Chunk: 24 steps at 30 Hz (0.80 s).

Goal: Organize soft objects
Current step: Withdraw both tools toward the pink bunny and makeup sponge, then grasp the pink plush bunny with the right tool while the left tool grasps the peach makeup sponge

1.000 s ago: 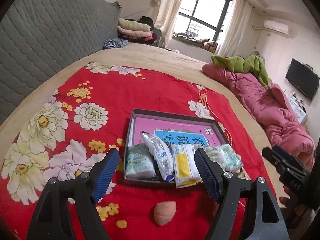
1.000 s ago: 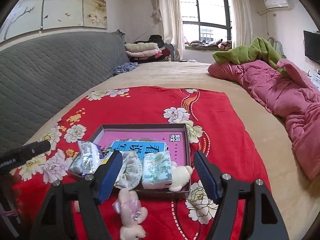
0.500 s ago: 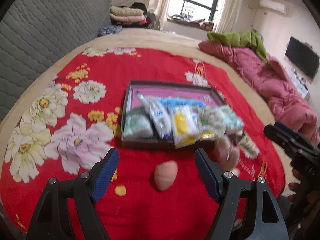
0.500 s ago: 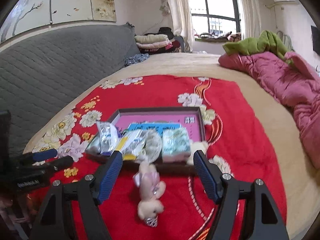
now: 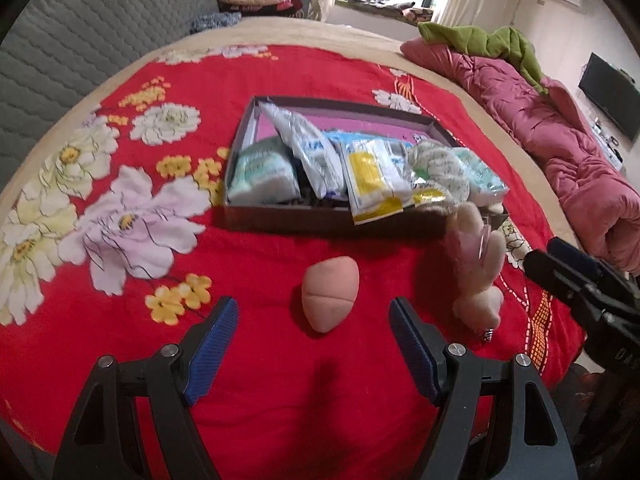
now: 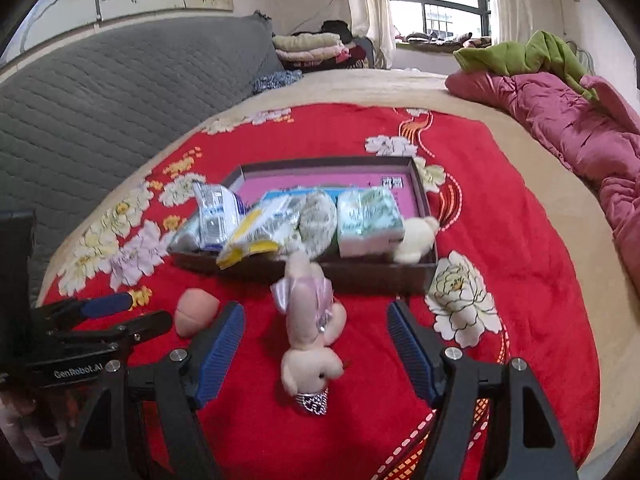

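Plush rabbit (image 6: 310, 336) and pink sponge (image 5: 330, 294) lie on the red blanket (image 5: 280, 80) just before the tray (image 5: 280, 222), probably awaiting packing; right gripper (image 6: 316, 344) and left gripper (image 5: 314, 344) each hover wide, empty.

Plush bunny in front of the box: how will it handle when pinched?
The bunny looks stuffed and fuzzy, so it would probably squash between the pads and grip well. Its long ears and limbs would likely droop. Probably light; it lies flat on the blanket, unlikely to roll.
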Each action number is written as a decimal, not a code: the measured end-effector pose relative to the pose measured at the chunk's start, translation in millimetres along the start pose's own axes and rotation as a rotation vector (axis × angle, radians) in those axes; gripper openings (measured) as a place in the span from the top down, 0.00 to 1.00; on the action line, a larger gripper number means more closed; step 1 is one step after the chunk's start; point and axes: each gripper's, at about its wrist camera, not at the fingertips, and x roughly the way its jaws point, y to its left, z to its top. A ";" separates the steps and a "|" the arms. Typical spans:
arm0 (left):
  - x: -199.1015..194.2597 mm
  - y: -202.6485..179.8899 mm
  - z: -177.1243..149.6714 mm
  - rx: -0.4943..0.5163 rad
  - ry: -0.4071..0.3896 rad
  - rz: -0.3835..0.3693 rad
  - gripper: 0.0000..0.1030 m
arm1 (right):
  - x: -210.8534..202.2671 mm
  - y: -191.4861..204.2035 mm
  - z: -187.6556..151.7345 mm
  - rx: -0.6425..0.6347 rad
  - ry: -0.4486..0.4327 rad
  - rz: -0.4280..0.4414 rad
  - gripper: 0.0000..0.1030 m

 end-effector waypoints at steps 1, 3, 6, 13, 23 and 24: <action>2.2 1.7 -0.6 -0.009 0.001 0.001 0.24 | 3.4 -0.6 -2.2 0.005 0.009 -0.001 0.29; 6.5 4.2 -0.8 -0.022 0.006 0.000 0.24 | 9.5 -1.1 -6.6 0.012 0.025 0.004 0.29; 13.4 5.9 -1.6 -0.026 0.011 -0.009 0.24 | 20.9 1.9 -12.6 -0.003 0.047 -0.006 0.29; 29.7 1.5 -1.2 -0.003 0.033 -0.006 0.24 | 45.7 6.1 -21.9 -0.007 0.088 -0.013 0.29; 52.1 -4.9 1.5 0.014 0.040 -0.003 0.23 | 70.2 0.0 -27.3 -0.007 0.109 -0.075 0.29; 53.7 -5.0 1.2 0.014 0.042 -0.001 0.23 | 72.0 -0.4 -27.9 -0.006 0.111 -0.071 0.30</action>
